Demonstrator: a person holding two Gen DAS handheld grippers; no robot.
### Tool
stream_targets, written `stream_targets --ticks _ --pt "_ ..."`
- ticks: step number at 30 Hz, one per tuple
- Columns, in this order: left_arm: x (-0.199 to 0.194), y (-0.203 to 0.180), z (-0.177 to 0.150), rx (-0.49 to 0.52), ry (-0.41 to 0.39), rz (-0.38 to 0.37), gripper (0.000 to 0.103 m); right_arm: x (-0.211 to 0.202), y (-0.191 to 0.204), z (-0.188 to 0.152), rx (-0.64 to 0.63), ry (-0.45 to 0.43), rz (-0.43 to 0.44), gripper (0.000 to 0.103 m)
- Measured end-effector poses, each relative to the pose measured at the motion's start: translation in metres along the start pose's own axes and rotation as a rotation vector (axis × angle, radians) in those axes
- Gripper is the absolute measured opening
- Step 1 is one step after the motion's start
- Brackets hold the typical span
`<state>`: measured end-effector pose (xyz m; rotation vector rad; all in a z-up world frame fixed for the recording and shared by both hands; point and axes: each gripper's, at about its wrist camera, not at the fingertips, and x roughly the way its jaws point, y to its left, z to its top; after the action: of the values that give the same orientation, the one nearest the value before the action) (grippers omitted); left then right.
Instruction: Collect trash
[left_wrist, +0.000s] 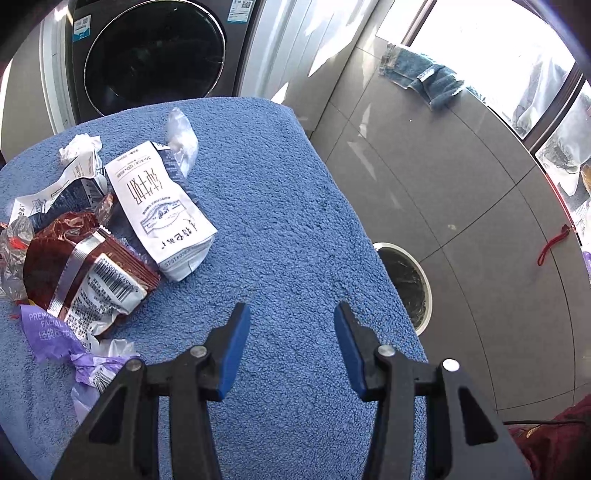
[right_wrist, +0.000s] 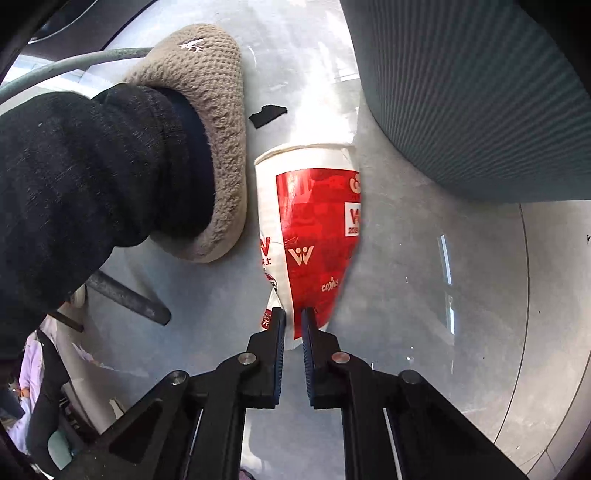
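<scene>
- A dark washing machine (left_wrist: 147, 55) stands behind the table (left_wrist: 280, 206), which has a blue fluffy cover.
- A blue towel (left_wrist: 424, 75) lies on the grey floor (left_wrist: 461, 206) near the window.
- A beige slipper (right_wrist: 210, 110) is on a foot, beside a black trouser leg (right_wrist: 74, 177).

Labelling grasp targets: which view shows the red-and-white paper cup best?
Right wrist view: the red-and-white paper cup lies on its side on the grey floor, with the right gripper shut on its edge. The left wrist view doesn't show it.
</scene>
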<state>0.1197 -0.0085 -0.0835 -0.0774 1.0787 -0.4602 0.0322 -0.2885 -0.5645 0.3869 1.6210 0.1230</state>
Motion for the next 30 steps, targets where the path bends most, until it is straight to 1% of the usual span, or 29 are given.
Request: stream_targets --ticks 3,7,8,9,11,12,13,14,15,16,17,18,20,26,29,30 --pt "-0.012 0.000 -0.005 0.001 -0.026 -0.008 0.045 -0.017 -0.005 -0.028 -0.007 0.006 0.024 0.001" --pt "-0.027 -0.001 -0.011 -0.002 -0.054 -0.026 0.045 -0.041 -0.020 -0.068 0.062 -0.017 0.057 0.001" --pt "-0.031 -0.002 -0.012 0.000 -0.060 -0.032 0.045 -0.042 -0.023 -0.078 0.086 -0.017 0.081 0.001" --pt "-0.034 -0.002 -0.013 0.001 -0.065 -0.037 0.046 -0.045 -0.024 -0.084 0.099 -0.029 0.088 0.004" --pt "-0.039 -0.003 -0.015 0.002 -0.072 -0.045 0.046 -0.053 -0.016 -0.087 0.093 -0.055 0.094 0.005" --pt "-0.042 -0.003 -0.016 0.003 -0.074 -0.048 0.045 -0.055 -0.013 -0.085 0.087 -0.063 0.099 0.005" --pt "-0.043 -0.003 -0.017 0.005 -0.075 -0.047 0.045 -0.052 -0.008 -0.080 0.081 -0.071 0.100 0.011" --pt "-0.044 -0.003 -0.017 0.009 -0.076 -0.040 0.045 -0.049 -0.003 -0.072 0.078 -0.077 0.104 0.024" --pt "-0.044 -0.004 -0.017 0.011 -0.075 -0.031 0.046 -0.047 0.000 -0.065 0.072 -0.083 0.105 0.031" --pt "-0.043 -0.003 -0.017 0.010 -0.072 -0.026 0.045 -0.044 0.004 -0.056 0.066 -0.086 0.106 0.031" --pt "-0.042 -0.002 -0.017 0.004 -0.068 -0.022 0.046 -0.041 0.006 -0.045 0.058 -0.089 0.110 0.035" --pt "-0.040 0.000 -0.015 -0.003 -0.063 -0.018 0.045 -0.037 0.009 -0.037 0.051 -0.090 0.107 0.041" --pt "-0.034 0.005 -0.012 -0.019 -0.053 -0.006 0.045 -0.026 0.015 -0.020 0.035 -0.086 0.090 0.045" --pt "-0.015 0.015 -0.002 -0.046 -0.016 0.013 0.045 0.008 0.018 0.020 0.013 -0.071 -0.011 0.046" --pt "-0.005 0.016 -0.001 -0.043 0.004 0.014 0.046 0.021 0.018 0.031 0.008 -0.060 -0.057 0.046" --pt "-0.002 0.015 -0.001 -0.041 0.010 0.012 0.046 0.025 0.017 0.033 0.009 -0.052 -0.062 0.048"
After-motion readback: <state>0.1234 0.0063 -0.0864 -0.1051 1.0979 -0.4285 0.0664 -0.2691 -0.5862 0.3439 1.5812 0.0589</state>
